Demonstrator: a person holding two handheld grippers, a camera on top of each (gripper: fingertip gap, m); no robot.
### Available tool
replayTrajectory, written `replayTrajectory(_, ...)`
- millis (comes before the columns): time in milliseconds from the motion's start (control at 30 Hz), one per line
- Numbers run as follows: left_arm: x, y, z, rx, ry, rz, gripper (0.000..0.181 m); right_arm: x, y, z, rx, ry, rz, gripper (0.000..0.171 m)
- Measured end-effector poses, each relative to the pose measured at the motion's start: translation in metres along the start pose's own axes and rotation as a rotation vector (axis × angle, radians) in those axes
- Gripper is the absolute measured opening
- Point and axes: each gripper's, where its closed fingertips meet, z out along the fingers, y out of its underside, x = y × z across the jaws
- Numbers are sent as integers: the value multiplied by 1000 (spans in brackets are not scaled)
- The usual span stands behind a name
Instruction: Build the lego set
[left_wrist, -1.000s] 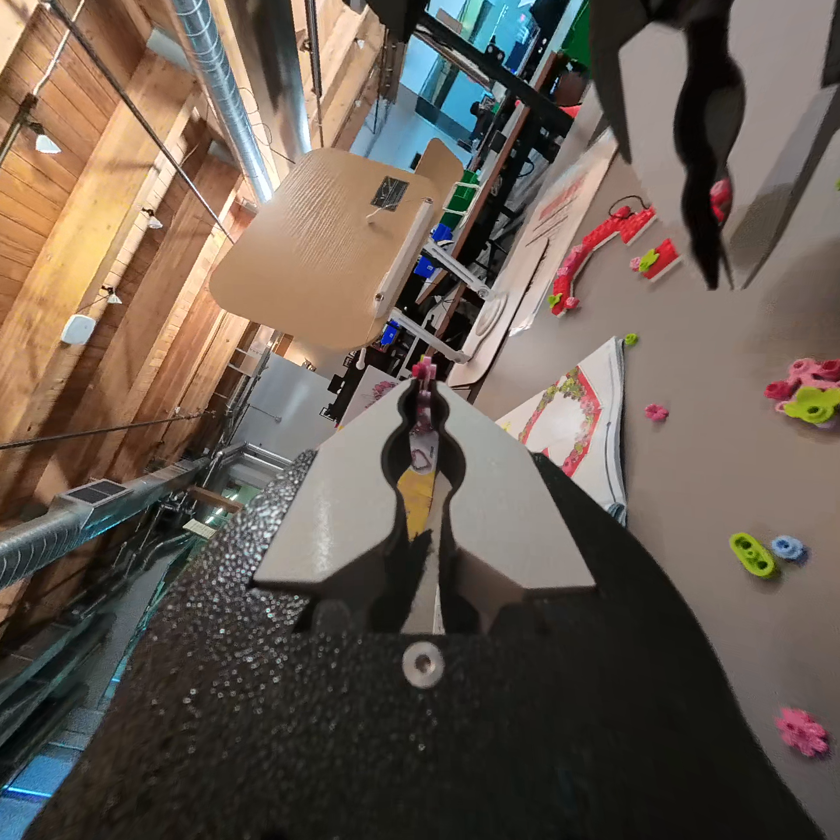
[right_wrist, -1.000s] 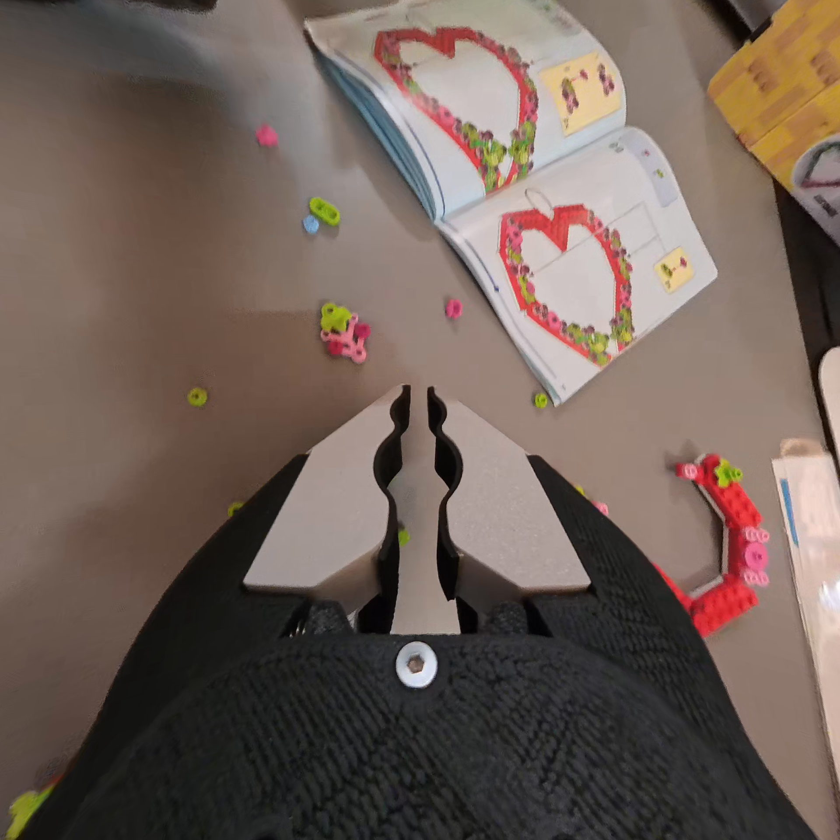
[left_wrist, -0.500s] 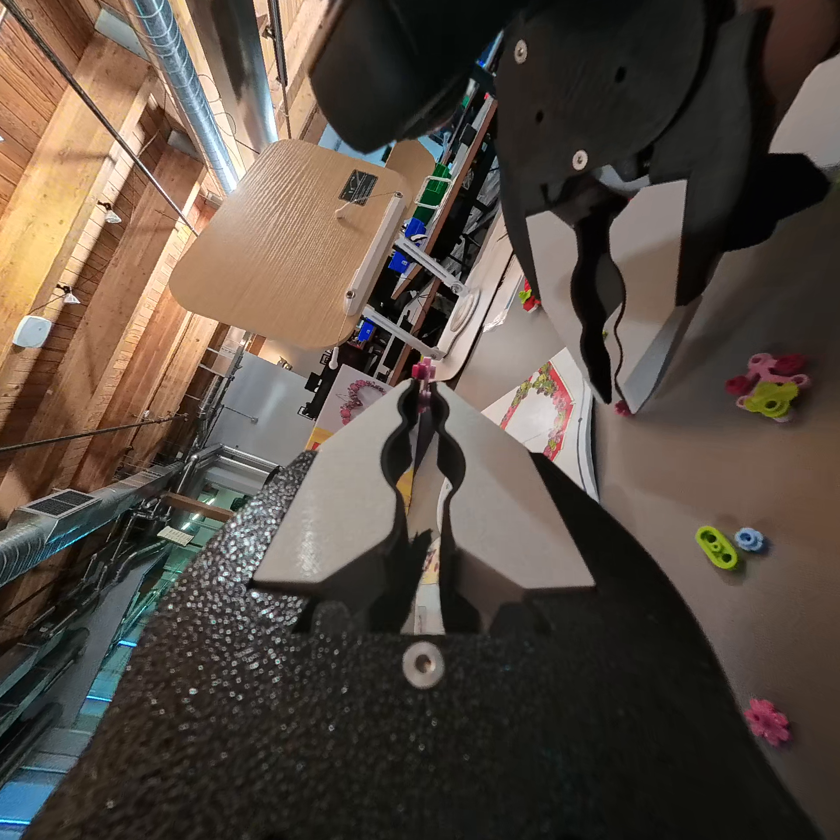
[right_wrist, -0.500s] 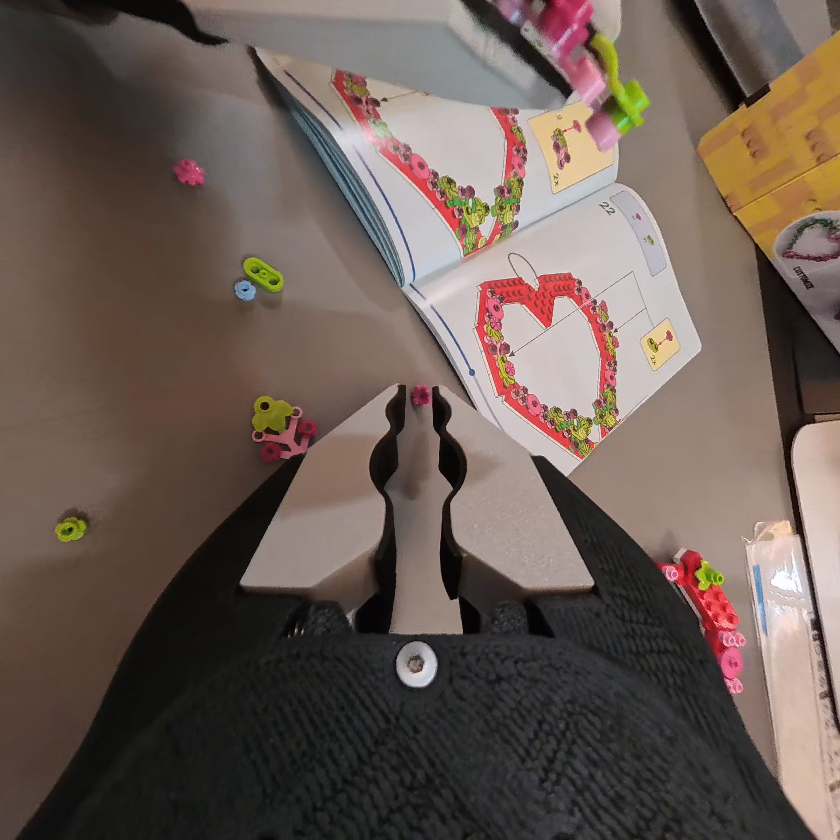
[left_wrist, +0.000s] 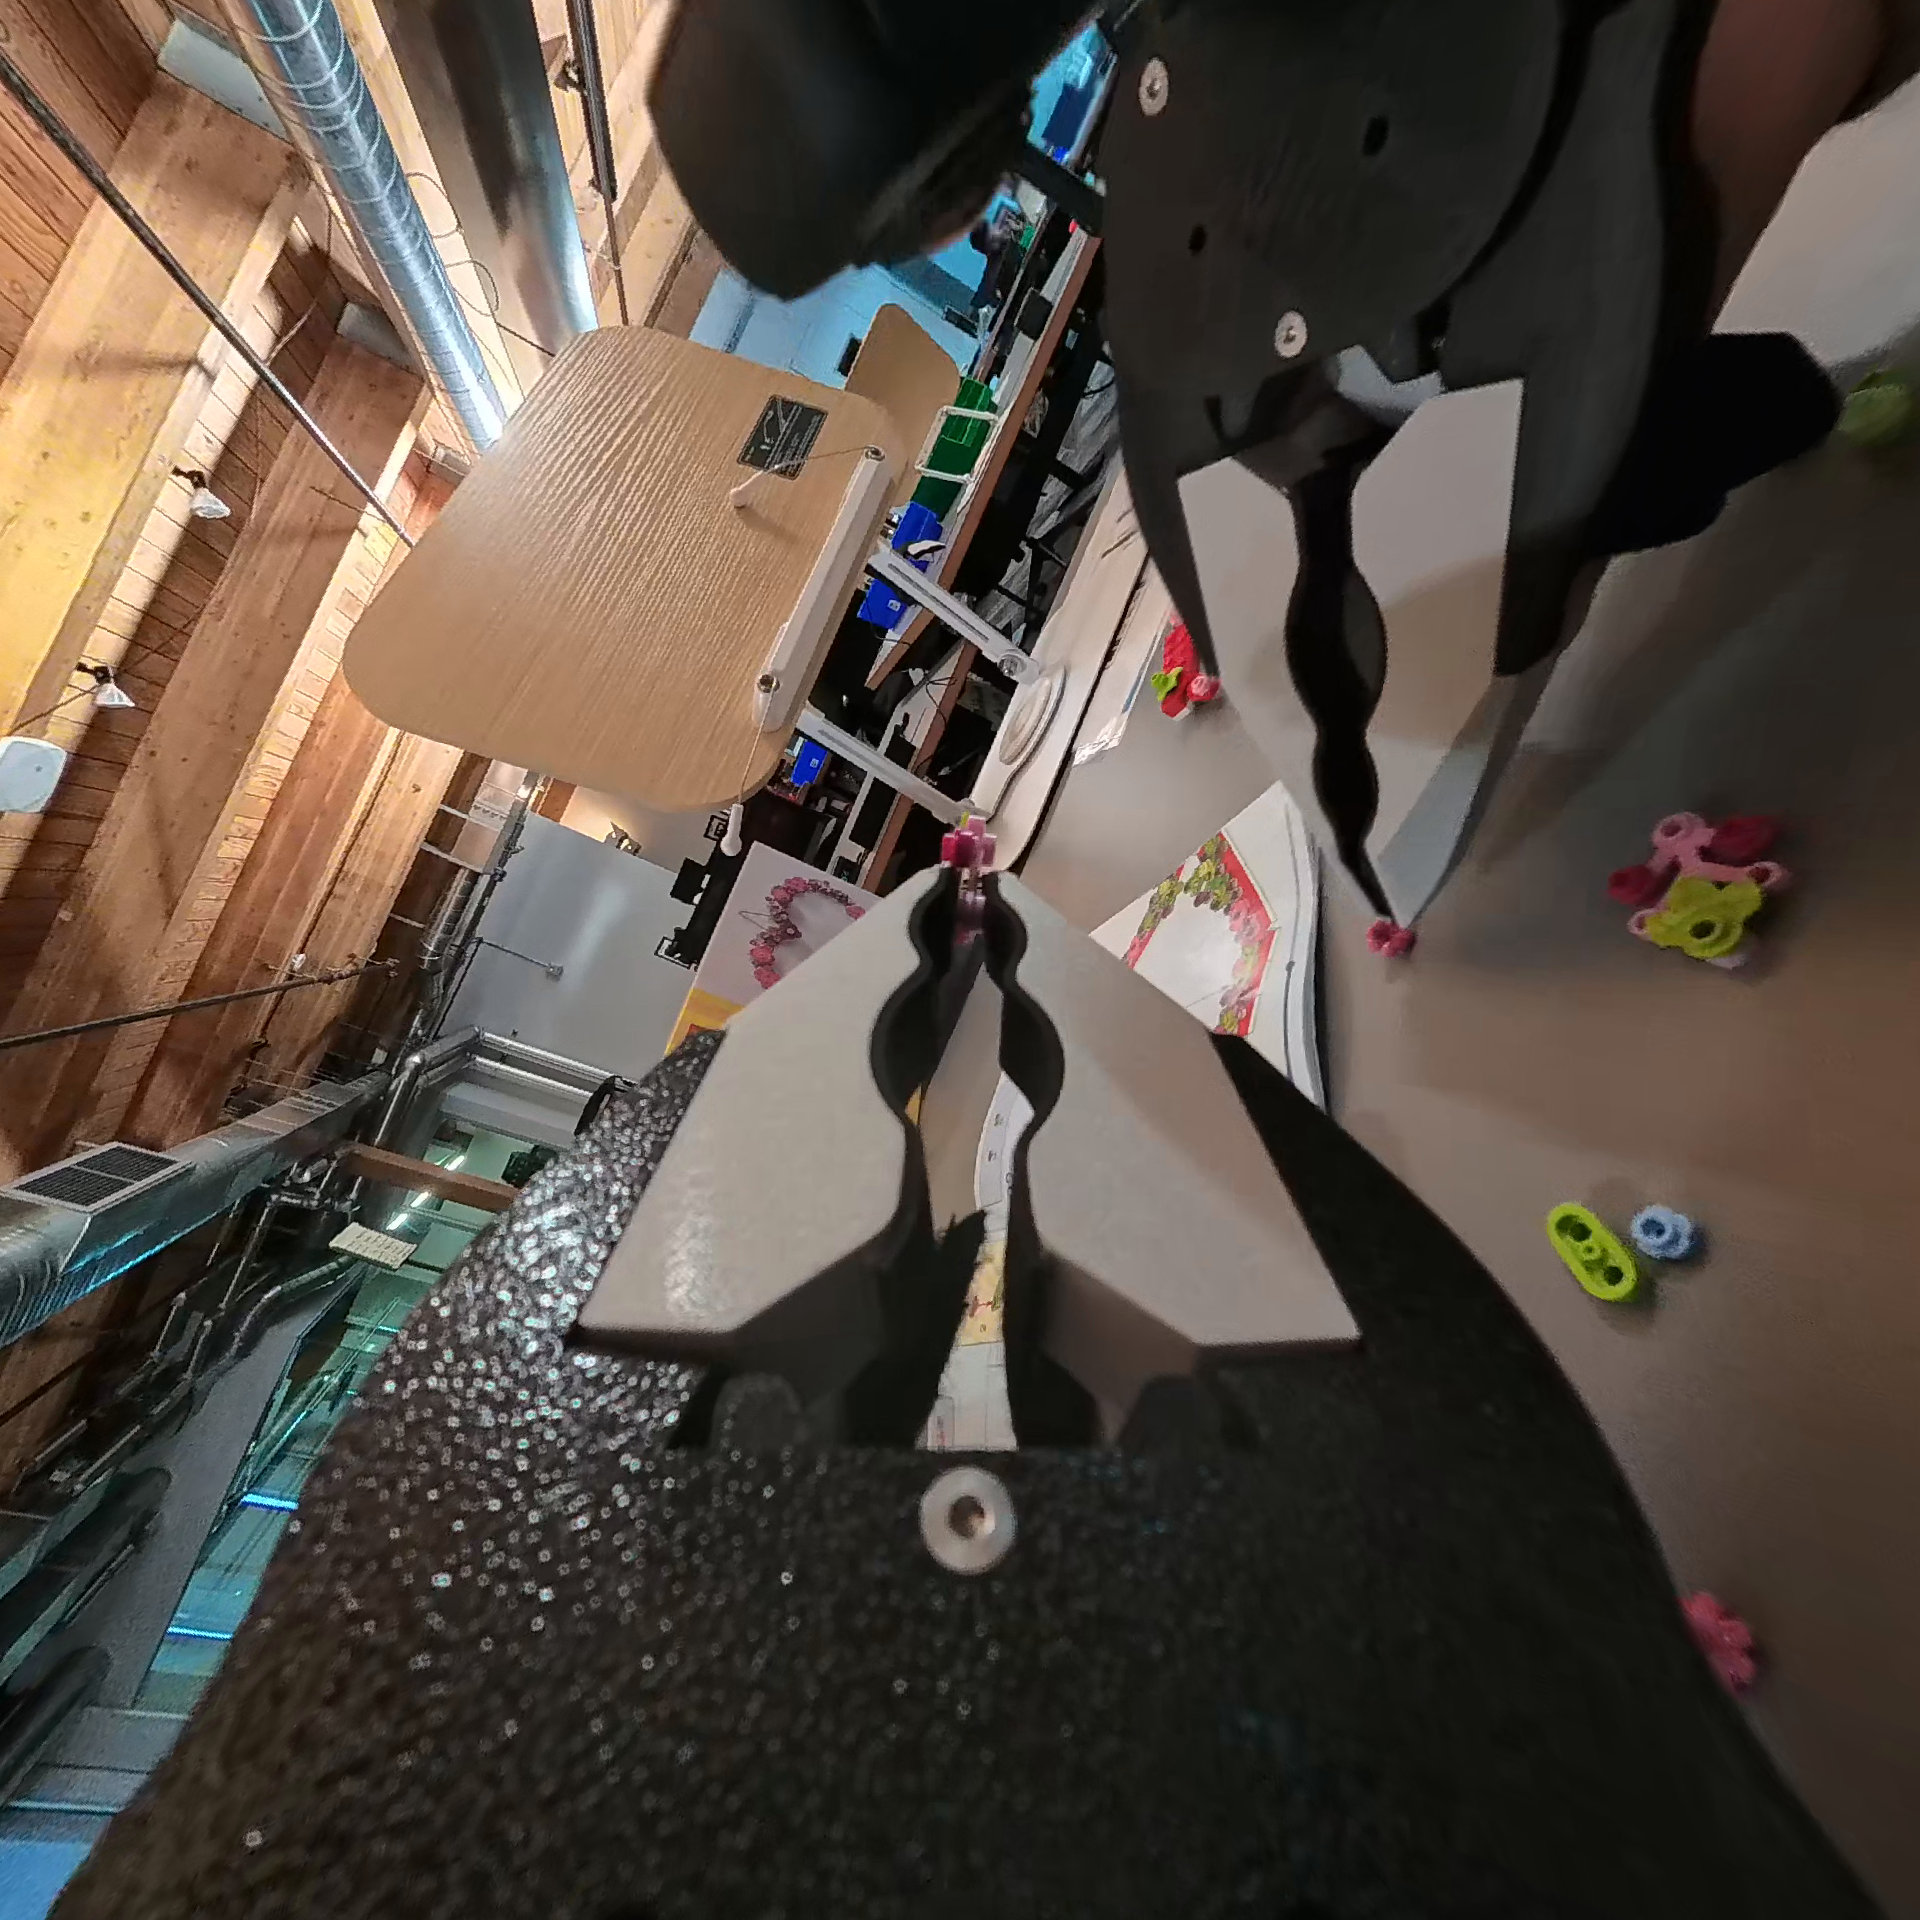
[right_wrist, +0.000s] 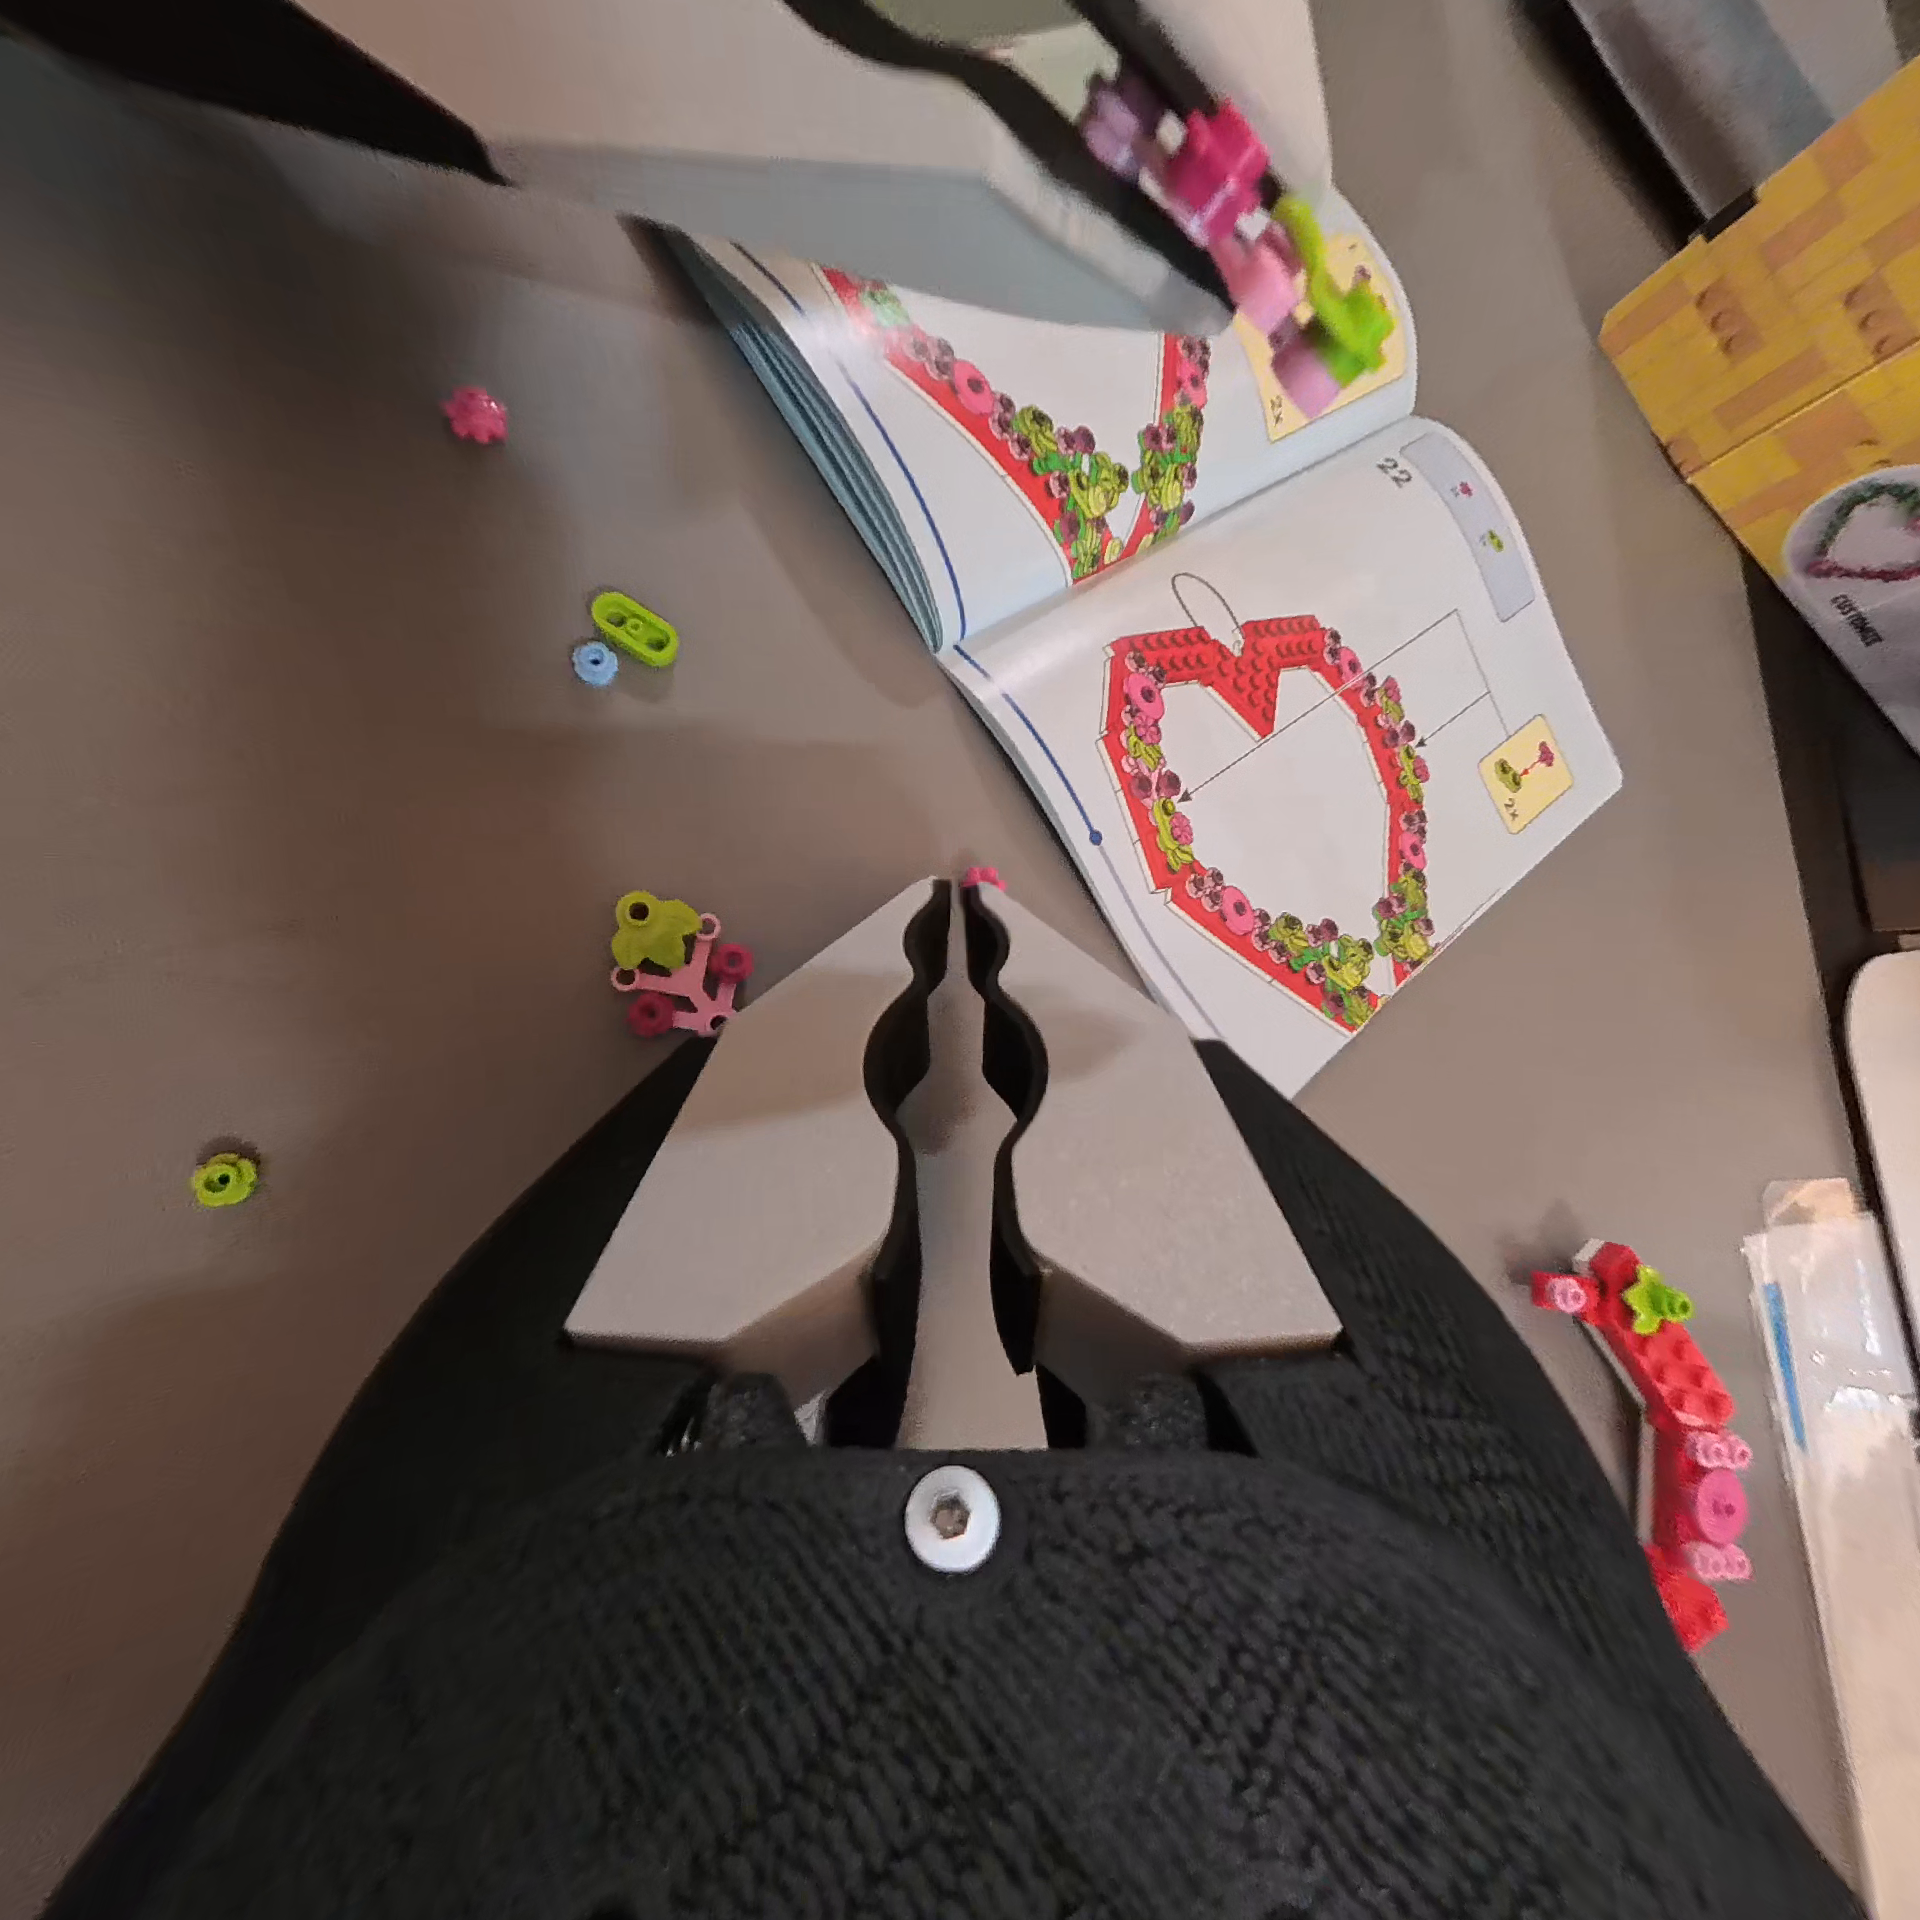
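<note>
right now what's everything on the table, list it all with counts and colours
instruction booklet: 1, pale blue-white, open, table centre-right
dark pink flower stud: 1, on table at right gripper's tips
pink flower stud: 1, far left
lime oval plate: 1, beside blue stud
blue round stud: 1, light blue
pink branch cluster: 1, pink with lime leaf, left of right gripper
lime round stud: 1, left edge
red heart section: 1, red with pink flowers, right
yellow box: 1, top right
flower subassembly: 1, pink and lime, held in left gripper
left gripper: shut on subassembly
right gripper: nearly shut, empty
</note>
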Motion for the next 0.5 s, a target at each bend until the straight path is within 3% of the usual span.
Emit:
replayTrajectory(33,0,0,0,1,1,0,2,0,2,1,-4,0,10,3)
replayTrajectory(500,4,-5,0,14,18,-1,2,2,6,8,6,-22,61,9)
